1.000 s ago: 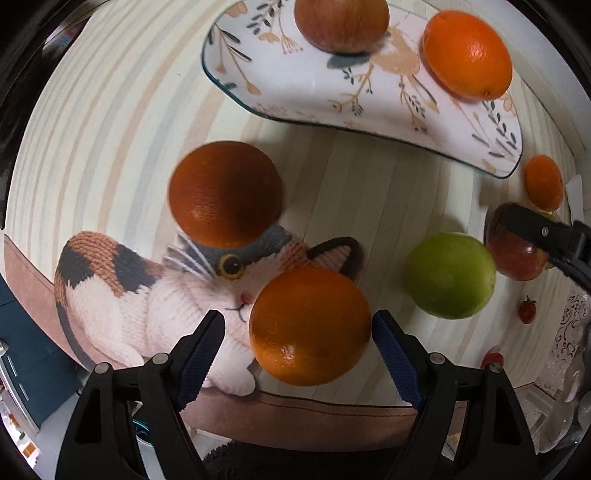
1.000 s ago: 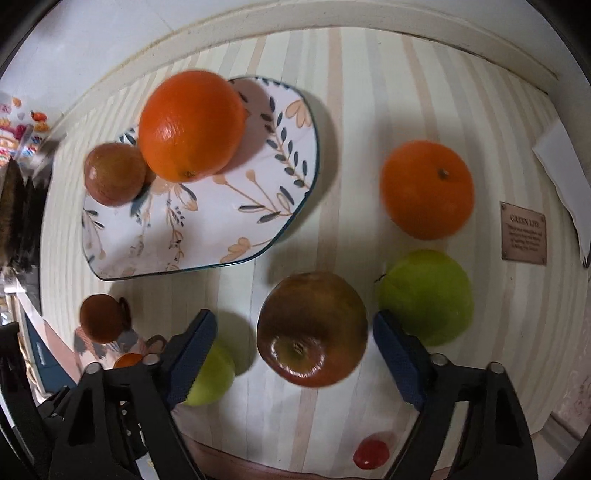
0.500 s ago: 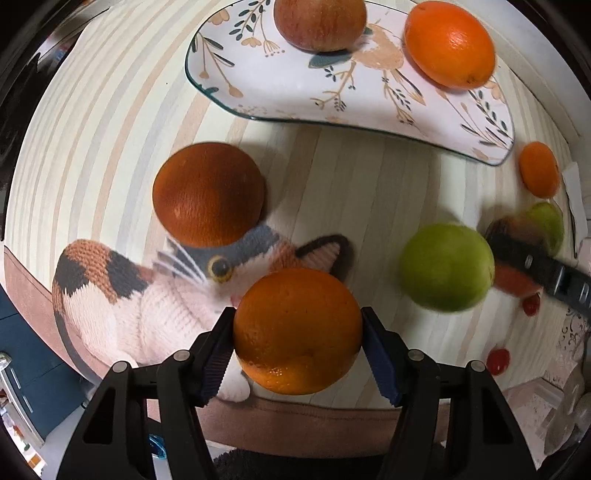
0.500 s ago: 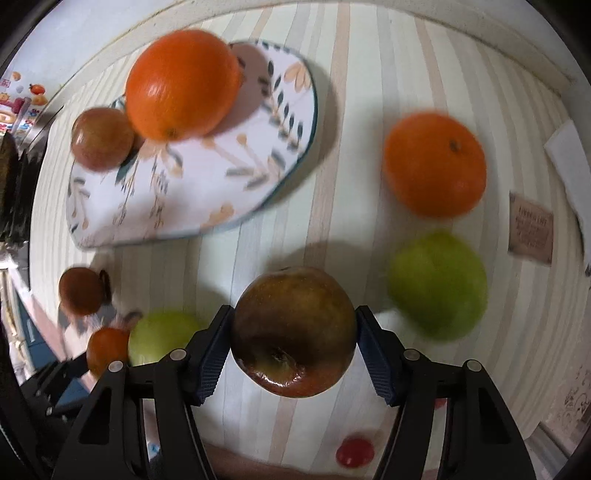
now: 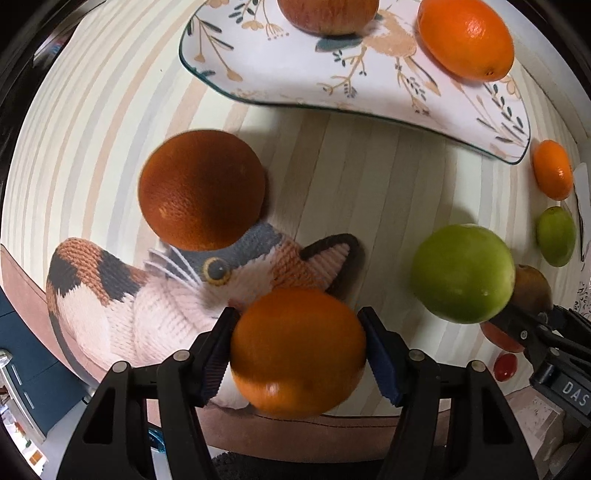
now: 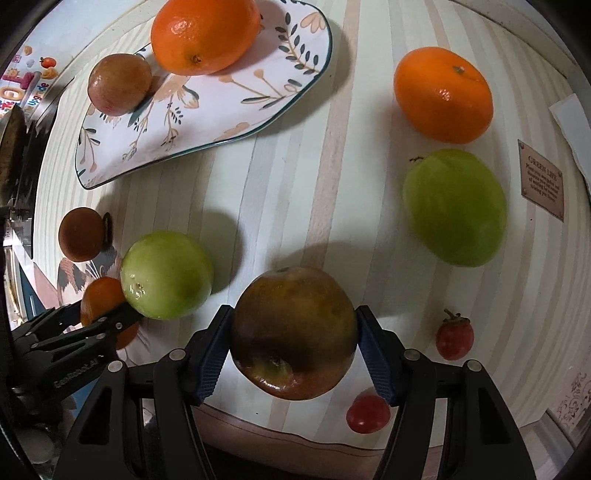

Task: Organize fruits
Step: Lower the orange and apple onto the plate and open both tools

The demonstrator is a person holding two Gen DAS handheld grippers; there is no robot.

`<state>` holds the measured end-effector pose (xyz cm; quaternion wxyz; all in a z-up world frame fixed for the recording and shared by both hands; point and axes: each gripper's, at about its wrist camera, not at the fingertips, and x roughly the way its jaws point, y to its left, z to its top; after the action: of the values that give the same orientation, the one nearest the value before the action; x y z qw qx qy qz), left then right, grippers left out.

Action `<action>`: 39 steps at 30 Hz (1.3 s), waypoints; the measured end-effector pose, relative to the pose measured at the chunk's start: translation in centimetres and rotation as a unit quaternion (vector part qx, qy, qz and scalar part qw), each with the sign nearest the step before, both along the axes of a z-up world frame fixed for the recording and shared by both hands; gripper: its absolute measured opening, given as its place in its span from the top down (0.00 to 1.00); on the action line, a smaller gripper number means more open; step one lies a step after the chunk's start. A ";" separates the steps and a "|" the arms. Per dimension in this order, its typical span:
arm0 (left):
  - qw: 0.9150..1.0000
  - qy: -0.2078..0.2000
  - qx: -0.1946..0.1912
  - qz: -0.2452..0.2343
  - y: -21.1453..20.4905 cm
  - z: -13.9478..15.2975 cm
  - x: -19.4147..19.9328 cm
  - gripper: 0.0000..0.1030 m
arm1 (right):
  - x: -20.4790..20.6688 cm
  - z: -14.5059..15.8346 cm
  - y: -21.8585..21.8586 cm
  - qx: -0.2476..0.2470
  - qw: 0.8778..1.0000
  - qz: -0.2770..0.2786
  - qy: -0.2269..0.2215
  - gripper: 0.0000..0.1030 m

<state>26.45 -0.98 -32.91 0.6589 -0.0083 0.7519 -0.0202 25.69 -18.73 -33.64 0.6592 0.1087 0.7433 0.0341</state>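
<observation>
left gripper point(image 5: 298, 354): fingers pinching an orange point(image 5: 298, 350), pads on both its sides; held over the near edge of the striped tablecloth point(image 5: 369, 177), above the knitted cat mat point(image 5: 147, 295).
right gripper point(image 6: 293, 347): fingers clamped on a dark red-brown apple point(image 6: 293, 332), near the tablecloth's front edge.
target: floral plate point(image 6: 221, 110) at the far side of the cloth, already carrying an apple point(image 6: 120, 88) and a big orange point(image 6: 205, 33).
key relation: plate lies straight ahead of and beyond both grippers; bare patch sits at its near rim. Round fruit, no long axis to align. Neither gripper is clearly nearer; judged the left one has the plainer line in.
loose fruit: dark orange point(image 5: 201, 188) on the cat mat, green apple point(image 5: 461, 273) between the two grippers, second green apple point(image 6: 454, 206), mandarin point(image 6: 443, 94), two small red fruits point(image 6: 454, 334) by the front edge.
diff vs 1 s ago: both sets of fingers were spread around their fruit, untouched; since then they have closed. Plate looms larger in the left view, so the lift seems begun.
risk: grippers close together, could clash on approach.
</observation>
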 end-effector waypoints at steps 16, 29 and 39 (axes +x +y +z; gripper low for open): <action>0.995 -0.087 -0.044 -0.017 0.9 9.2 2.1 0.39 | 2.1 6.7 -0.6 0.023 0.996 -0.024 -0.082 0.35; 0.998 -0.064 -0.023 0.003 4.8 8.0 13.5 0.39 | 10.8 5.9 8.8 0.045 0.991 0.033 -0.123 0.35; 0.999 -0.008 -0.041 0.031 6.0 4.4 15.6 0.39 | 13.0 2.4 11.1 0.057 0.993 0.031 -0.103 0.34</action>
<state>42.08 5.05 -28.48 0.6640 -0.0587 0.7448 -0.0302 38.71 -7.67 -31.28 0.7236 0.1190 0.6714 0.1074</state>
